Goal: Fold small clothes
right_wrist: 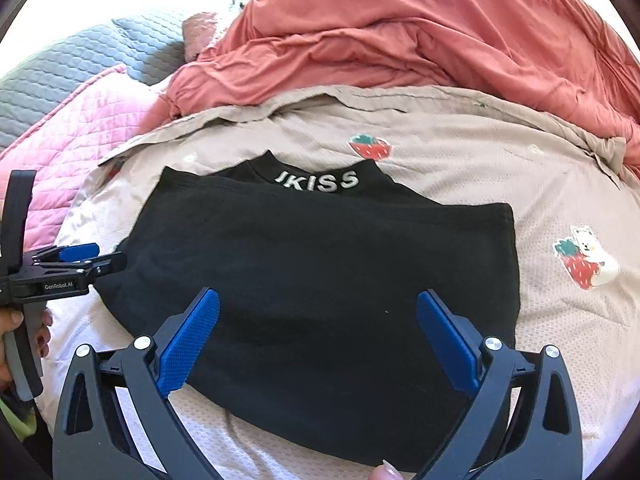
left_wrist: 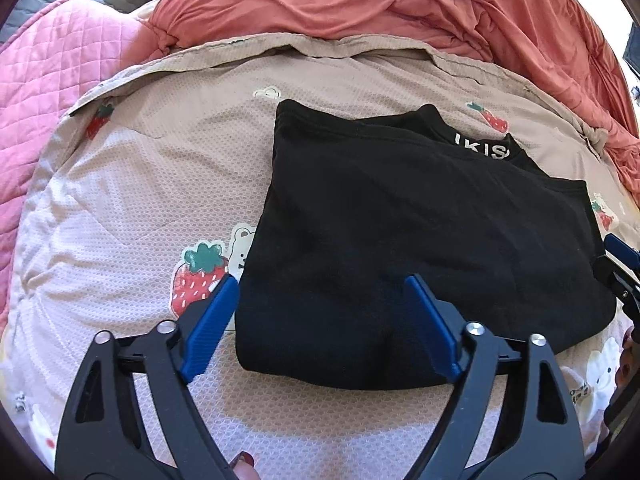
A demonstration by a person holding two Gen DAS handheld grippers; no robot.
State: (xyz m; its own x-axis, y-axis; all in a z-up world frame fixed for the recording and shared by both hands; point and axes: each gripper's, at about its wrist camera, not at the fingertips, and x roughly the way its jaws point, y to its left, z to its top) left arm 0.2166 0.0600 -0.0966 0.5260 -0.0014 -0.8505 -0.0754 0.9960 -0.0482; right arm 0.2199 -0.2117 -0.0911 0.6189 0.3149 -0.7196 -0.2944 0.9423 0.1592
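The surface is a bed, covered by a beige-pink quilt printed with strawberries and small white bears. Behind it, at the far side, a coral-red duvet lies bunched in loose folds. To the far left sit a pink quilted blanket and, beyond that, a grey quilted one. Strong light washes out the top edge of the right wrist view.

In the middle of the quilt lies a black garment, folded into a rough rectangle, its lower part doubled up over the upper. At its far edge the collar shows white letters — "JKISS" in the right wrist view, only partly readable from the left. The cloth lies fairly flat, with soft creases.

The left hand-held gripper hangs over the near left corner of the garment, its blue pads spread wide and pressing on nothing; one pad is over the quilt, the other over black cloth. The right hand-held gripper is likewise wide apart above the near edge, empty.

What kind of garment it is stays unclear — sleeves or legs are tucked out of sight. Fingertips with dark nail polish are cut off at the bottom edge.
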